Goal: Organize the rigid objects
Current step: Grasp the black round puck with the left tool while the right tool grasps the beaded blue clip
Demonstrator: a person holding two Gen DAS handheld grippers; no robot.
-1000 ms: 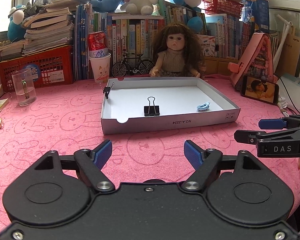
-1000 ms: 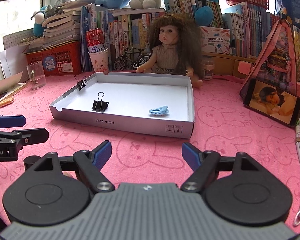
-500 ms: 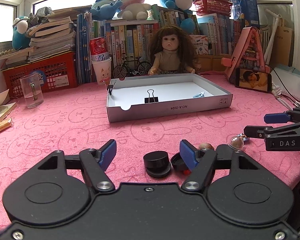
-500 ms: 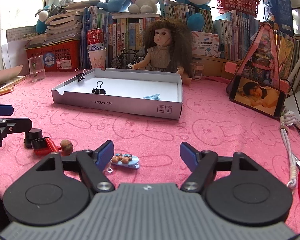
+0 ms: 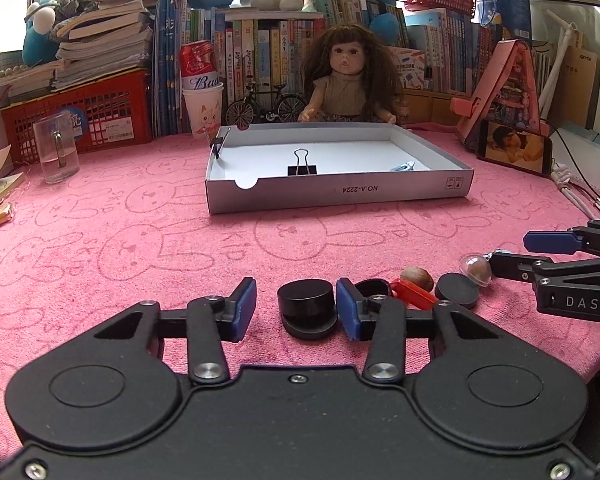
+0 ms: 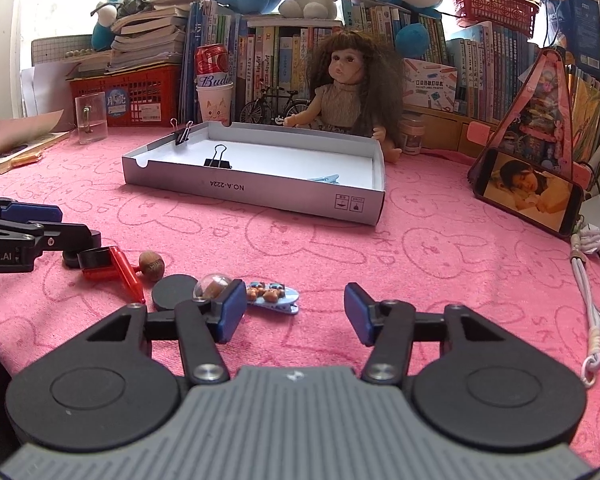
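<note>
**Both claws lower toward the small things at the near edge**

Since the earlier frames both claws have come down and drawn back toward the near edge of the pink tabletop (image 5: 140, 240), so the scattered small things now fill the foreground and the white tray (image 5: 340, 192) sits farther off.

At the far left stand a clear glass mug (image 5: 56, 152) and a red crate (image 5: 80, 116). Nearer, the left claw (image 5: 296, 308) is narrowing, its blue pads on either side of a black round cap (image 5: 306, 300); the right pad sits just beside the cap, the left pad stands clear of it, so nothing is gripped yet. Just right of it lie a red-handled black piece (image 5: 412, 292), a brown nut (image 5: 417, 278), a flat black disc (image 5: 458, 290) and a clear dome charm (image 5: 475, 269).

Farther right, the right claw (image 6: 296, 316) is also closing, half wide, with bare cloth between its pads. A blue hair clip with small bears (image 6: 274, 296) lies just beyond its left pad, not between the fingers.

In the tray, beyond the middle, one black binder clip (image 5: 302, 166) stands on the floor, another (image 5: 219, 145) grips the far left wall, and a light blue clip (image 5: 402, 166) lies toward the right. A doll (image 5: 346, 76) sits behind the tray, and a phone (image 6: 528, 192) leans on a pink stand at the far right.
</note>
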